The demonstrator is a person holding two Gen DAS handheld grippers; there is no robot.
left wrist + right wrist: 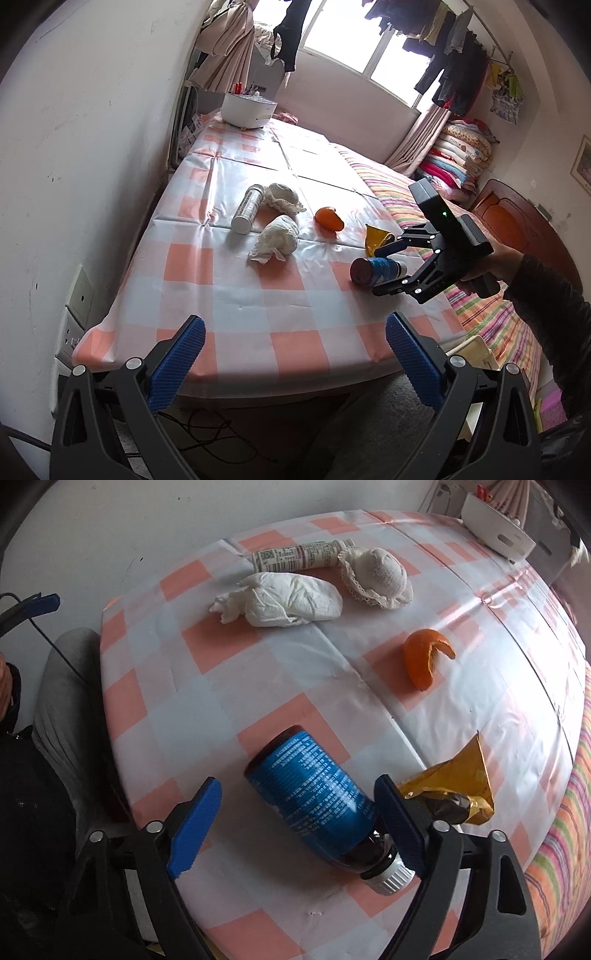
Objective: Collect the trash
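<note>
A dark bottle with a blue label (314, 794) lies on its side on the checkered table (280, 672). My right gripper (295, 805) is open, with a finger on each side of the bottle; in the left wrist view the right gripper (376, 271) sits at the bottle (375, 271). A yellow wrapper (458, 786) lies just right of it. An orange peel (424, 657), a crumpled tissue (288, 600), a lace cloth ball (376, 578) and a white tube (299, 555) lie farther off. My left gripper (295, 343) is open and empty over the table's near edge.
A white pot (249, 109) stands at the table's far end by the wall. A bed with a striped cover (476, 295) runs along the table's right side. Folded blankets (458, 155) are stacked beyond it. Cables lie on the floor under the table.
</note>
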